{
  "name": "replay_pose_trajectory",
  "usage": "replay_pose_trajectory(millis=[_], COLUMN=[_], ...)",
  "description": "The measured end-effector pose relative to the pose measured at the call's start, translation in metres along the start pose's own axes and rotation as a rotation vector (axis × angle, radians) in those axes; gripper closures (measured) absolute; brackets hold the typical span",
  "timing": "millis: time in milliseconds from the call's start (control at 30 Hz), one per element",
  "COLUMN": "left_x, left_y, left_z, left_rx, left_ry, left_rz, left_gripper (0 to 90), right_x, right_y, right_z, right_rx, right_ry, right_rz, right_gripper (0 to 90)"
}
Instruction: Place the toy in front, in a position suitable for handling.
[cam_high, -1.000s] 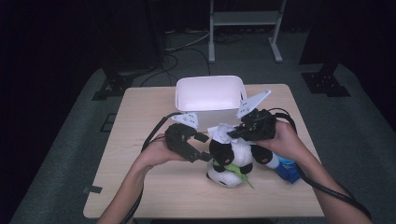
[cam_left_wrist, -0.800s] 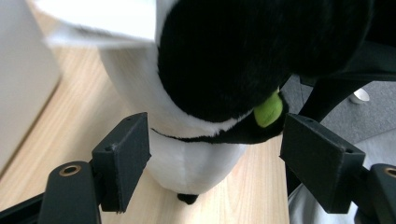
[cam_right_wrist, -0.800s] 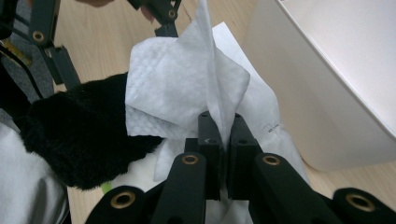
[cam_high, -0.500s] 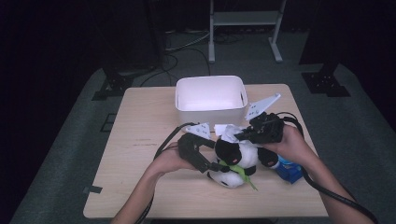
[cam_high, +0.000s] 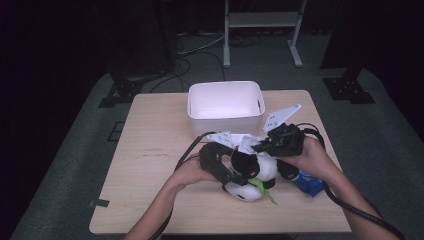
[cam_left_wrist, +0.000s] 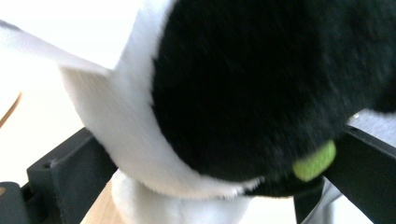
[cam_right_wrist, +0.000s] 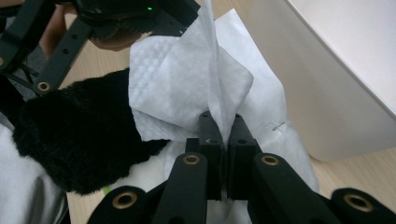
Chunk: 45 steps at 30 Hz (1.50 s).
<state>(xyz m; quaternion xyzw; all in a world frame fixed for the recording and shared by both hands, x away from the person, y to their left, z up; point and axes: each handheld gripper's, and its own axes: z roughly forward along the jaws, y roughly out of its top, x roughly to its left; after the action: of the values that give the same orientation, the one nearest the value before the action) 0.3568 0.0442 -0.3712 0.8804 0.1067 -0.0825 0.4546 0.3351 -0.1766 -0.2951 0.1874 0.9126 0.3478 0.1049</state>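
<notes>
**A:** Where is the stuffed panda (cam_high: 252, 172)?

**B:** In the high view it lies on the table (cam_high: 150, 165), toward the near edge and right of the middle, at about 6 o'clock from the white bin (cam_high: 225, 117). It is close to the bin but not touching it.

**A:** What is the left gripper (cam_high: 227, 175) doing?

**B:** It comes in from 9 o'clock and its jaws are spread around the panda. In the left gripper view the black and white plush (cam_left_wrist: 243, 93) fills the space between the two black jaws, one on each side. I cannot tell how hard they press. A small green bit (cam_left_wrist: 315, 161) shows at 4 o'clock on the plush.

**A:** And the right gripper (cam_right_wrist: 223, 135)?

**B:** Its jaws are pressed together on a white tissue (cam_right_wrist: 187, 93). In the right gripper view the tissue rises from between the tips toward 12 o'clock and drapes over the panda's black fur (cam_right_wrist: 79, 140) at 9 o'clock. The bin's white wall (cam_right_wrist: 327, 93) stands at 2 o'clock.

**A:** Where is that gripper on the table?

**B:** In the high view the right gripper (cam_high: 260, 146) sits at 1 o'clock from the panda, between it and the bin, with the tissue (cam_high: 247, 145) at its tip.

**A:** Anything else near?

**B:** A blue thing (cam_high: 310, 182) lies at 3 o'clock from the panda, partly under the right hand (cam_high: 312, 157). I cannot tell what it is.
</notes>
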Motion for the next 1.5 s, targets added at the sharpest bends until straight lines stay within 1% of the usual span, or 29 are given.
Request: replay_pose_trajectory(millis=[67, 100, 167, 200, 267, 333, 433, 533, 567, 667, 700, 767, 800, 867, 900, 933, 967, 1067, 1167, 1267, 1300, 1400, 1500], left_x=[0.003, 0.003, 0.004, 0.003, 0.002, 0.001, 0.0, -0.004, -0.004, -0.007, -0.008, -0.008, -0.008, -0.008, -0.008, -0.008, -0.009, -0.01, -0.009, -0.009, -0.008, -0.008, -0.008], left_y=[-0.001, -0.002, -0.005, -0.005, -0.006, -0.008, -0.011, -0.015, -0.015, -0.017, -0.018, -0.019, -0.019, -0.017, -0.015, -0.014, -0.012, -0.006, -0.002, 0.001, 0.002, 0.005, 0.008], left_z=[-0.006, -0.01, -0.017, -0.019, -0.025, -0.033, -0.05, -0.071, -0.075, -0.088, -0.09, -0.088, -0.086, -0.081, -0.079, -0.076, -0.073, -0.061, -0.052, -0.045, -0.044, -0.038, -0.029], left_rx=[-0.022, -0.04, -0.047, -0.045, -0.036, -0.034, -0.029, -0.018, -0.014, 0.03, 0.043, 0.077, 0.083, 0.096, 0.1, 0.104, 0.107, 0.133, 0.152, 0.161, 0.167, 0.179, 0.196], left_ry=[-0.024, -0.03, -0.049, -0.045, -0.04, -0.025, 0.003, 0.033, 0.04, 0.08, 0.094, 0.113, 0.119, 0.124, 0.124, 0.122, 0.121, 0.116, 0.113, 0.111, 0.112, 0.107, 0.098], left_rz=[-0.013, -0.007, -0.003, -0.001, 0.002, 0.008, 0.014, 0.015, 0.017, 0.029, 0.025, 0.023, 0.024, 0.029, 0.027, 0.031, 0.038, 0.053, 0.061, 0.063, 0.066, 0.07, 0.083], left_gripper=[13.4, 19.7, 26.8, 28.4, 29.1, 30.0, 29.9, 29.9, 29.9, 29.9, 29.8, 29.5, 29.0, 28.2, 27.8, 27.7, 27.5, 26.7, 25.7, 25.3, 25.2, 24.9, 24.7], right_x=[0.0, 0.0, 0.001, 0.002, 0.005, 0.008, 0.011, 0.014, 0.015, 0.018, 0.019, 0.019, 0.018, 0.019, 0.018, 0.018, 0.017, 0.018, 0.021, 0.021, 0.02, 0.019, 0.02], right_y=[0.0, 0.001, 0.002, 0.005, 0.01, 0.016, 0.025, 0.033, 0.036, 0.041, 0.041, 0.039, 0.037, 0.034, 0.032, 0.031, 0.03, 0.029, 0.028, 0.024, 0.022, 0.019, 0.019], right_z=[0.0, -0.001, -0.003, -0.003, -0.001, 0.001, 0.005, 0.008, 0.011, 0.02, 0.023, 0.03, 0.035, 0.037, 0.037, 0.035, 0.033, 0.028, 0.027, 0.027, 0.027, 0.028, 0.03], right_rx=[-0.01, -0.018, -0.048, -0.058, -0.059, -0.067, -0.073, -0.084, -0.084, -0.074, -0.066, -0.037, -0.015, -0.003, -0.007, -0.006, -0.008, -0.019, -0.004, 0.003, 0.007, 0.017, 0.025], right_ry=[0.004, 0.016, 0.037, 0.057, 0.049, 0.055, 0.066, 0.094, 0.102, 0.112, 0.119, 0.12, 0.123, 0.114, 0.11, 0.113, 0.118, 0.127, 0.118, 0.112, 0.11, 0.099, 0.087], right_rz=[0.0, -0.001, 0.003, 0.0, -0.02, -0.032, -0.054, -0.056, -0.059, -0.071, -0.07, -0.072, -0.067, -0.07, -0.072, -0.066, -0.072, -0.08, -0.09, -0.085, -0.076, -0.08, -0.09], right_gripper=[86.6, 86.6, 86.6, 86.6, 86.6, 86.6, 86.5, 86.4, 86.4, 86.4, 86.3, 86.2, 86.2, 86.2, 86.2, 86.1, 86.1, 86.0, 86.0, 85.9, 85.9, 85.9, 85.9])
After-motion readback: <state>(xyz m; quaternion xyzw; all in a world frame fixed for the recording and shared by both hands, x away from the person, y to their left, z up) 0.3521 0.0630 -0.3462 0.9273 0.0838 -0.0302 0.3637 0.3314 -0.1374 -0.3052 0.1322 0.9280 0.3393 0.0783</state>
